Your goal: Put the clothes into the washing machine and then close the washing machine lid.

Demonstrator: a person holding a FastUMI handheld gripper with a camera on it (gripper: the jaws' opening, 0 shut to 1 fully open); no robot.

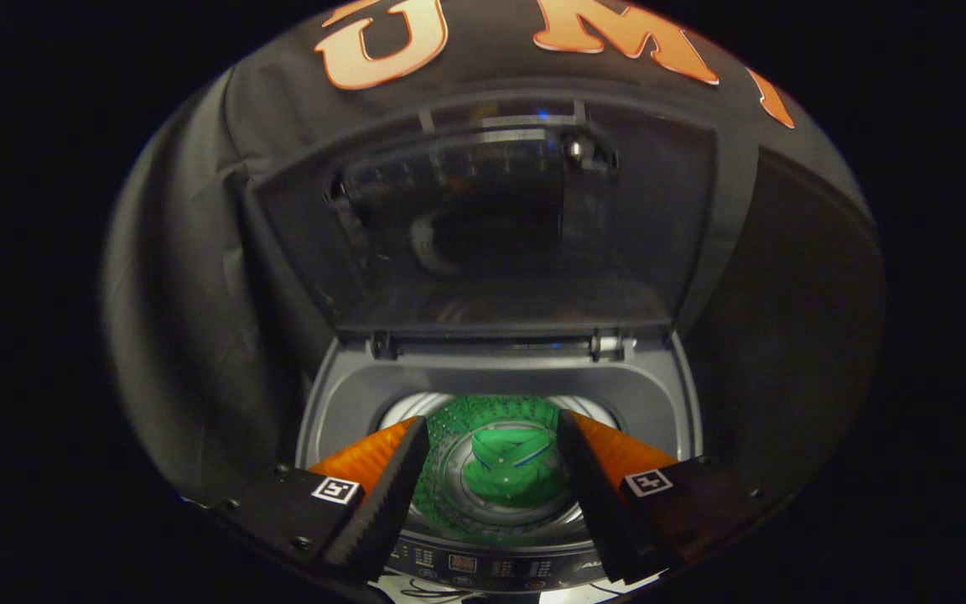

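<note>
A grey top-loading washing machine [349, 394] stands below me with its glass lid [491, 235] raised upright at the back. A green garment [510, 474] lies at the bottom of the shiny drum [458, 482], seen between my fingers. My gripper [493, 432] hovers above the drum opening, open, with nothing between its two black-and-orange fingers [382, 495]. The green of the garment reflects on the drum's wall.
The machine's control panel [466, 566] with small lit displays runs along its front edge, just under my fingers. Black cloth walls close in behind and on both sides of the machine.
</note>
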